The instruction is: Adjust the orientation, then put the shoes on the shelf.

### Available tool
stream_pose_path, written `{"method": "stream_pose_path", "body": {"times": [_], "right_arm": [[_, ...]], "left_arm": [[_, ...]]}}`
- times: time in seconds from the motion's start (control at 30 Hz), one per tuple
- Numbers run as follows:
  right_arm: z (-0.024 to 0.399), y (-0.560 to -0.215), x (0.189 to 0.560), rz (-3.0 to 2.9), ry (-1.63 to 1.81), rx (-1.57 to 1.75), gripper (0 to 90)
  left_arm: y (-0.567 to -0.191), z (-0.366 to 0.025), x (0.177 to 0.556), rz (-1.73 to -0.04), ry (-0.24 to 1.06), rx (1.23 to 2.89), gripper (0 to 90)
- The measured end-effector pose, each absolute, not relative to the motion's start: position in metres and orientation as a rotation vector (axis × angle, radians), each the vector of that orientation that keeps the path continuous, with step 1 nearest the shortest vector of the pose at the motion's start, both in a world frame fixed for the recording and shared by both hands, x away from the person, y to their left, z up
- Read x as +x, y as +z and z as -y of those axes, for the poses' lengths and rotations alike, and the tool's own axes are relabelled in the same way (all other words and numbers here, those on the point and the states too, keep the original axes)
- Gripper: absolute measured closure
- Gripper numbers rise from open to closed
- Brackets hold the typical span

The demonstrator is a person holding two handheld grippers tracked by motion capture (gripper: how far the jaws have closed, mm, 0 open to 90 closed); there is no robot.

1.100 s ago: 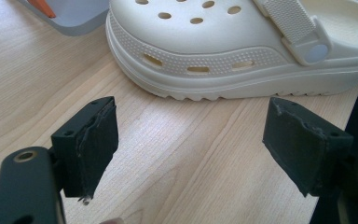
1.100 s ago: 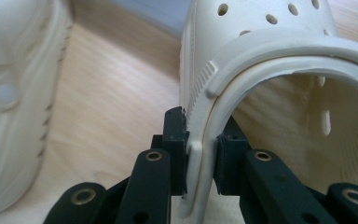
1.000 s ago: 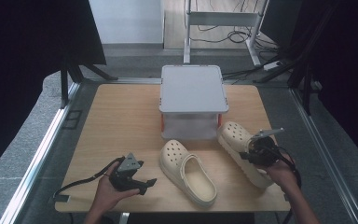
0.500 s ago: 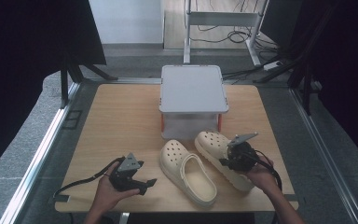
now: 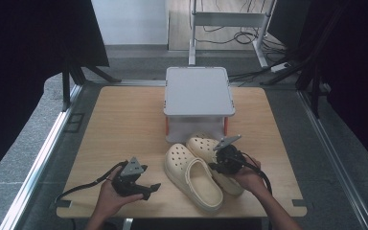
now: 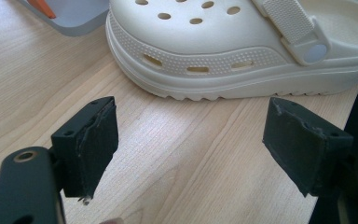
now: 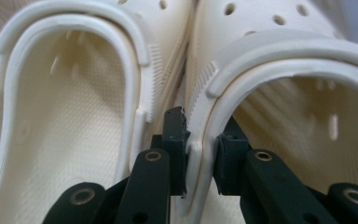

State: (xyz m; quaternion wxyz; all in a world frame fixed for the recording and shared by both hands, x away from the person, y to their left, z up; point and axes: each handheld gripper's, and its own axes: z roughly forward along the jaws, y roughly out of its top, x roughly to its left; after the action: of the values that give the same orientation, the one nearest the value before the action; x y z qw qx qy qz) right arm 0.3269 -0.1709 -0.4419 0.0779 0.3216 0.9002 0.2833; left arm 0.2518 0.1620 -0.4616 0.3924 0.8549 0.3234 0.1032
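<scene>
On the wooden surface (image 5: 124,120), before a grey box (image 5: 199,91), two cream clogs lie touching, no readable brand. Right hand-held gripper (image 5: 224,162) pinches the right clog (image 5: 206,146) rim; left hand-held gripper (image 5: 143,188) gapes, nothing between, beside the left clog (image 5: 191,175).

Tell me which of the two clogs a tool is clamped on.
The right clog, nearer the grey box; the right tool pinches its side wall.

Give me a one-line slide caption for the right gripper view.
Right gripper clamps the side wall of the right-hand clog, beside the second clog.
</scene>
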Motion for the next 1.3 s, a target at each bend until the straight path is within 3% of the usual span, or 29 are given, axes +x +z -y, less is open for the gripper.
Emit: {"method": "stream_pose_path", "body": {"times": [0.27, 0.3, 0.8, 1.3], "right_arm": [[0.165, -0.444, 0.33, -2.71, 0.858, 0.958, 74.8], [0.166, -0.443, 0.331, -2.709, 0.882, 0.964, 69.0], [0.183, -0.426, 0.328, -2.65, 0.931, 1.046, 44.6], [0.168, -0.427, 0.33, -2.702, 0.942, 1.052, 42.4]], "left_arm": [[-0.462, -0.162, 0.252, -0.82, 0.26, 2.17, 18.4], [-0.461, -0.162, 0.252, -0.82, 0.261, 2.169, 18.4], [-0.461, -0.162, 0.252, -0.821, 0.261, 2.17, 18.4], [-0.461, -0.162, 0.252, -0.82, 0.261, 2.17, 18.4]]}}
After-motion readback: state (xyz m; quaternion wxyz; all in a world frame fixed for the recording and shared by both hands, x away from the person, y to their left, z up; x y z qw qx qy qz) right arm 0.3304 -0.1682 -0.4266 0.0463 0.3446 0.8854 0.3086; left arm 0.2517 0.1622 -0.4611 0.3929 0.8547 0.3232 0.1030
